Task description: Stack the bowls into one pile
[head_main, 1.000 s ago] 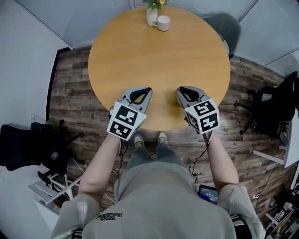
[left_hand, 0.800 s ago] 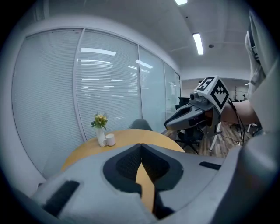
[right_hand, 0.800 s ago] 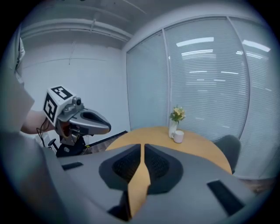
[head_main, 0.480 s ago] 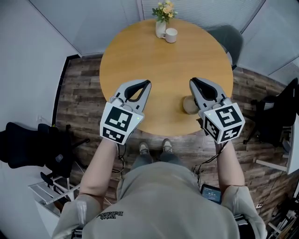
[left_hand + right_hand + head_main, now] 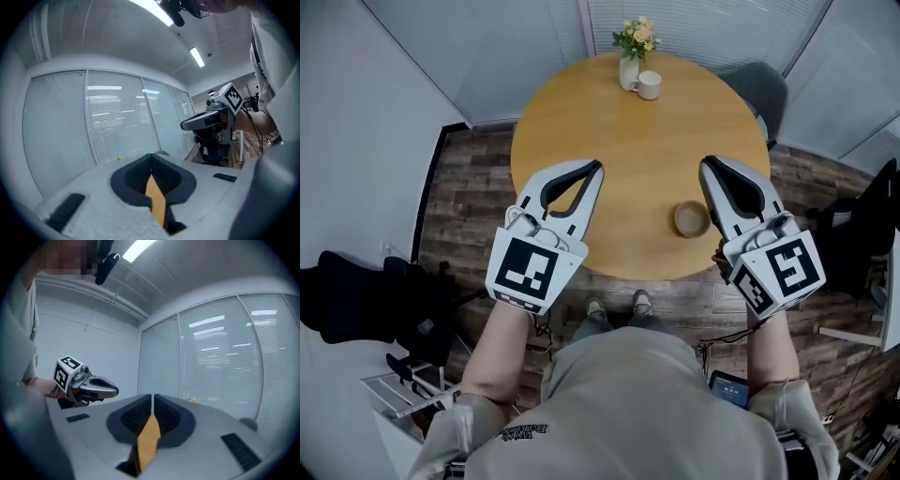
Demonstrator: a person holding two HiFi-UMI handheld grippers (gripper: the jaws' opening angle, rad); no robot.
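A single beige bowl point(image 5: 691, 218) stands on the round wooden table point(image 5: 609, 131), near its front right edge. No other bowl is in view. My right gripper point(image 5: 707, 164) hovers just to the right of the bowl, shut and holding nothing. My left gripper point(image 5: 597, 169) hangs over the table's front left, also shut and empty. In the left gripper view the jaws point(image 5: 151, 159) meet at their tips, with only a sliver of table showing between them. The right gripper view shows its jaws point(image 5: 152, 398) pressed together the same way.
A vase of flowers point(image 5: 630, 56) and a white mug point(image 5: 650, 84) stand at the table's far edge. A grey chair point(image 5: 759, 80) is behind the table, and black office chairs stand at the left point(image 5: 356, 300) and right point(image 5: 862, 225) on the wood floor.
Both grippers have risen towards the camera and spread apart. The bowl, hidden or half covered by the right gripper before, now shows fully on the table.
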